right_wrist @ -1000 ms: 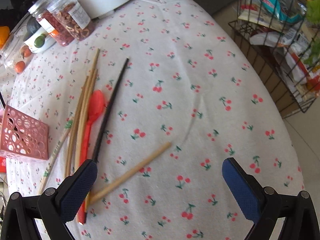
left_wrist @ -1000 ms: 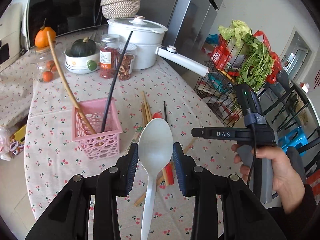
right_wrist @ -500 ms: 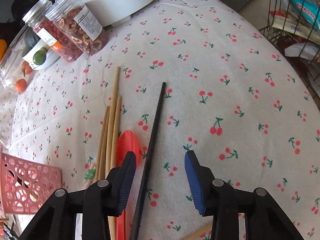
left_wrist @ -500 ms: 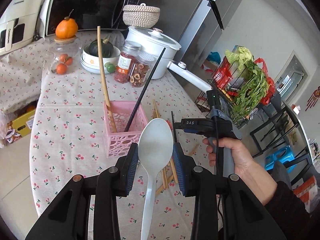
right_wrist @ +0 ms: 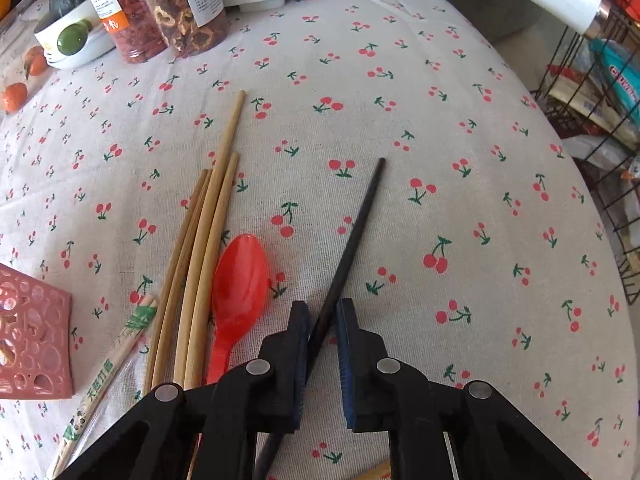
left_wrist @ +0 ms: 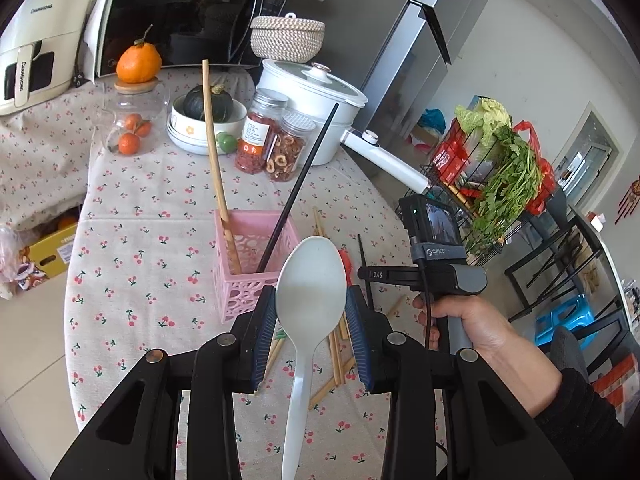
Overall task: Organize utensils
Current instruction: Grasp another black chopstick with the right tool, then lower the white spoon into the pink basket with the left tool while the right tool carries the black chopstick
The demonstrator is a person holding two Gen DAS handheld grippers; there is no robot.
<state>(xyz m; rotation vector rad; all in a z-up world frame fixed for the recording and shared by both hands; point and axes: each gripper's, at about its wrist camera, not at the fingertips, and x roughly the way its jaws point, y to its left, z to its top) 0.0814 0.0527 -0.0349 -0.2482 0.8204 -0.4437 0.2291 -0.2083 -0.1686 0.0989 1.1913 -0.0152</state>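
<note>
My left gripper [left_wrist: 311, 294] is shut on a white spoon [left_wrist: 310, 272], held bowl-up just in front of the pink basket [left_wrist: 248, 272]. In that basket a bamboo chopstick [left_wrist: 214, 152] and a black one [left_wrist: 304, 176] stand leaning. My right gripper [right_wrist: 323, 320] points steeply down at the table; its jaws are closing, and the pads touch a black chopstick [right_wrist: 352, 232] lying on the cloth. Left of it lie a red spoon [right_wrist: 240, 280] and several bamboo chopsticks [right_wrist: 208, 232]. A wrapped pair [right_wrist: 104, 376] lies by the basket's corner [right_wrist: 28, 340].
Two jars [left_wrist: 272, 140], a bowl with a squash [left_wrist: 206, 120], a white pot [left_wrist: 316, 108] with a long handle and a microwave [left_wrist: 180, 20] stand at the table's back. A wire rack of greens [left_wrist: 504, 176] stands past the right edge. A hand [left_wrist: 472, 328] holds the right gripper.
The right gripper came down over the black chopstick and its jaws went from wide open to nearly together around it. The left gripper shifted sideways early on, still holding the white spoon.
</note>
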